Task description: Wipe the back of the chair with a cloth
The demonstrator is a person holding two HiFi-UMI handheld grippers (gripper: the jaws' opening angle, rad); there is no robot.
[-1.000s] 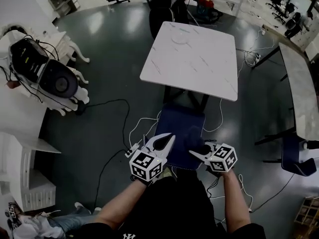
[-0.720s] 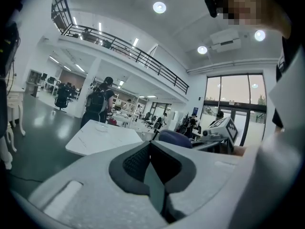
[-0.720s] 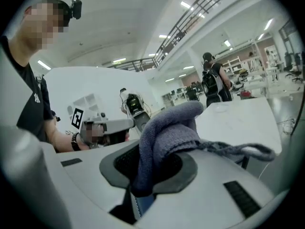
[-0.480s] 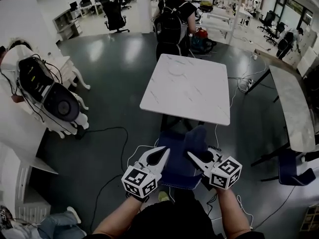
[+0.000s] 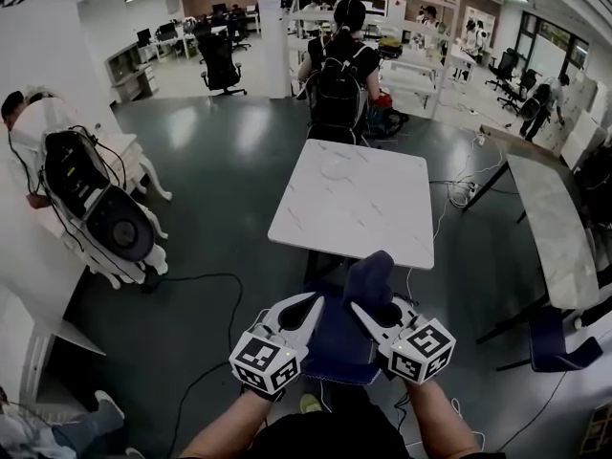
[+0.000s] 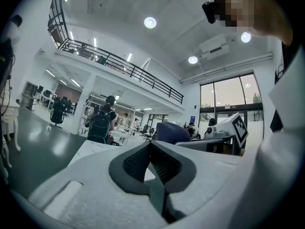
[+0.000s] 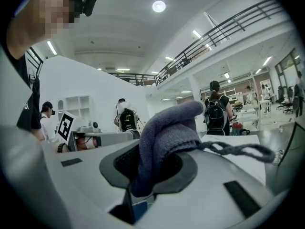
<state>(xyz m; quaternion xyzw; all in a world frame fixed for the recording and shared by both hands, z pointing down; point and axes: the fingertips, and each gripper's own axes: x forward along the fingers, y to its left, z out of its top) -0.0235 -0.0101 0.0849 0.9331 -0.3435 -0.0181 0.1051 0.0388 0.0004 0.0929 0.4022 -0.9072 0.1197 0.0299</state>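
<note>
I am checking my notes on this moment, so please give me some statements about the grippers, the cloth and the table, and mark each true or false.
1. The right gripper is shut on the cloth. True.
2. The left gripper also grips the cloth. False: its jaws are together with nothing between them.
3. The cloth lies on the white table. False: the right gripper holds it up, off the table.
4. A person with a backpack stands beyond the table. True.
</note>
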